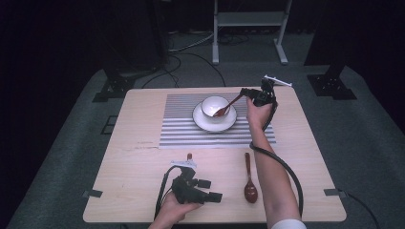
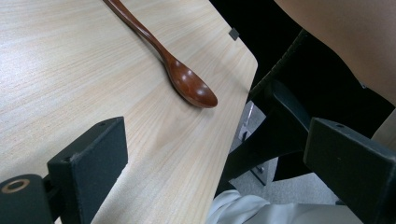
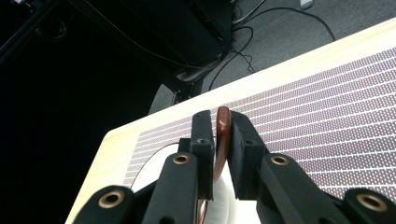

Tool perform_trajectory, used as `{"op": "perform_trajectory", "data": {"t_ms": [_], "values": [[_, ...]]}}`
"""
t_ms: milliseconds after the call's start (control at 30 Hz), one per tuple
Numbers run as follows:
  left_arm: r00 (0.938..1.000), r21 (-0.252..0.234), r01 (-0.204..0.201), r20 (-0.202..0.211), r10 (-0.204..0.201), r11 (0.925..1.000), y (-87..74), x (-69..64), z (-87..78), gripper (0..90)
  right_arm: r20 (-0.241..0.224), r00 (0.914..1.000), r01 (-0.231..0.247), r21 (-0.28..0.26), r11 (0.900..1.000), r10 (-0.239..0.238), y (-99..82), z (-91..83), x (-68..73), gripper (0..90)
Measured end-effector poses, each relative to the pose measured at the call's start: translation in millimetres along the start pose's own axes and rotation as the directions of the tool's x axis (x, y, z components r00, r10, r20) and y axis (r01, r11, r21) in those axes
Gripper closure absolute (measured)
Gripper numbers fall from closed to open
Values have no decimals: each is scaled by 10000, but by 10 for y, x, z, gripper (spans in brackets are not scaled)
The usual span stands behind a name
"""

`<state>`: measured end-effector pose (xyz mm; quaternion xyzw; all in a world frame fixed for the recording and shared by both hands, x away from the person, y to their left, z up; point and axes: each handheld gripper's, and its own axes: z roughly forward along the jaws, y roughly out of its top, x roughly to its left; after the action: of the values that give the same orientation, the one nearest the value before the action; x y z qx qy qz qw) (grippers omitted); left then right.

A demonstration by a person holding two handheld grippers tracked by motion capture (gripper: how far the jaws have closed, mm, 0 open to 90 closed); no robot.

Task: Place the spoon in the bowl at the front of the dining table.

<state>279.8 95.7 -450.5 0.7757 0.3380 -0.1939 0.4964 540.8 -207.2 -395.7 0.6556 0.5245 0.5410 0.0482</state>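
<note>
My right gripper (image 1: 245, 92) is at the far right of the striped placemat (image 1: 191, 133), shut on the handle of a brown wooden spoon (image 1: 228, 106). The spoon's bowl end rests inside the white bowl (image 1: 210, 102), which stands on a white saucer (image 1: 204, 124). In the right gripper view the spoon handle (image 3: 223, 135) stands edge-on between the two pads of the right gripper (image 3: 221, 122). A second brown spoon (image 1: 249, 179) lies on the bare table near the front. My left gripper (image 1: 212, 190) rests to its left, open and holding nothing. The left gripper view shows this spoon (image 2: 184, 79) beyond the wide-open left gripper (image 2: 219, 140).
The wooden table (image 1: 143, 157) has its front right corner (image 2: 247, 60) just past the second spoon. The person's right forearm (image 1: 267, 162) and its cable cross the right side of the table. A metal stand (image 1: 248, 28) and cables lie on the floor behind.
</note>
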Motion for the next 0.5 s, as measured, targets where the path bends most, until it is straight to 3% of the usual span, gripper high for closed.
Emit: {"op": "perform_trajectory", "data": {"t_ms": [500], "values": [[10000, 53, -57, -22, 58, 10000, 6, -1, 15, 52, -338, 9994, -87, 347, 9994, 99, -39, -4, -50, 724]]}}
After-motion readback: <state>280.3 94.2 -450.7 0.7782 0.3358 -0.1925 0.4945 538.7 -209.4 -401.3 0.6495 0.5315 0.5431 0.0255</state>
